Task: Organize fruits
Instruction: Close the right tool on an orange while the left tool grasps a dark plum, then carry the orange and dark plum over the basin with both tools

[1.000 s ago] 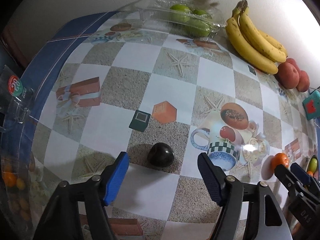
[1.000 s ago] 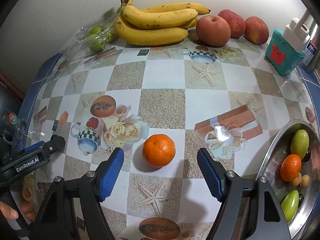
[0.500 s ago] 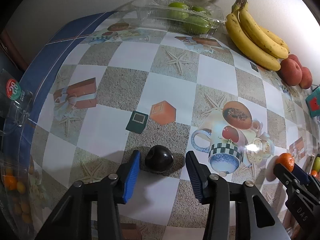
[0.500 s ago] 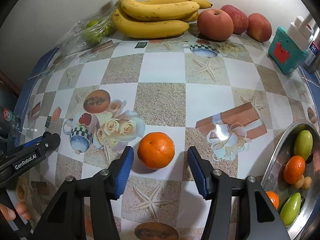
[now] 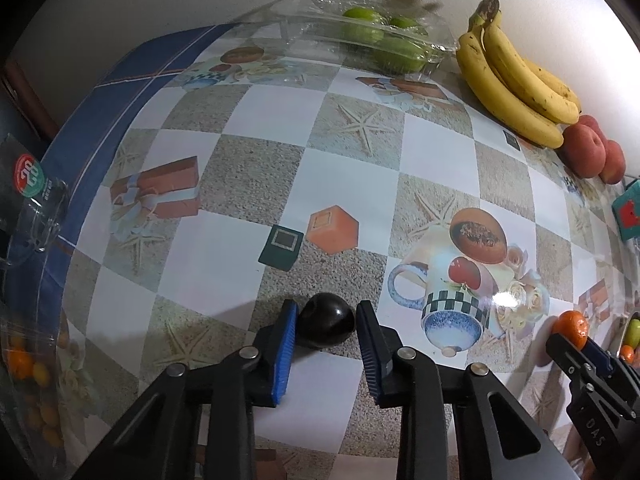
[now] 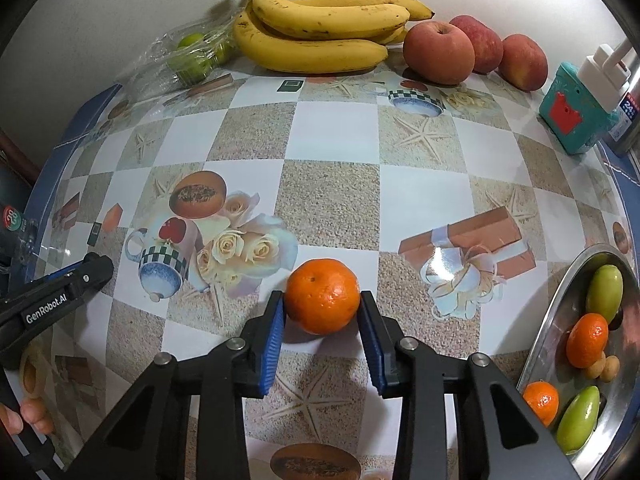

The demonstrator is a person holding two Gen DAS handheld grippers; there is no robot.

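Observation:
A dark, glossy plum (image 5: 326, 326) lies on the patterned tablecloth (image 5: 352, 172). My left gripper (image 5: 326, 308) is shut on it, a blue pad pressing each side. An orange mandarin (image 6: 322, 292) sits on the cloth in the right wrist view. My right gripper (image 6: 321, 300) has its jaws closing on it, and both blue pads touch the peel. Both fruits still rest on the cloth. The right gripper's tip (image 5: 576, 350) and the mandarin (image 5: 570, 326) show at the right edge of the left wrist view. The left gripper's tip (image 6: 92, 270) shows at the left of the right wrist view.
Bananas (image 6: 320, 44) and three red apples (image 6: 438, 50) line the back wall, with a clear box of green fruit (image 5: 380, 40) beside them. A metal bowl (image 6: 556, 328) of mixed fruit sits at right. A teal box (image 6: 572, 108) stands back right. A clear tub (image 5: 28, 360) of small orange fruit is at left.
Both grippers' jaws closed in from wide apart. The left pads now press the plum and the right pads touch the mandarin. Neither hand has shifted noticeably.

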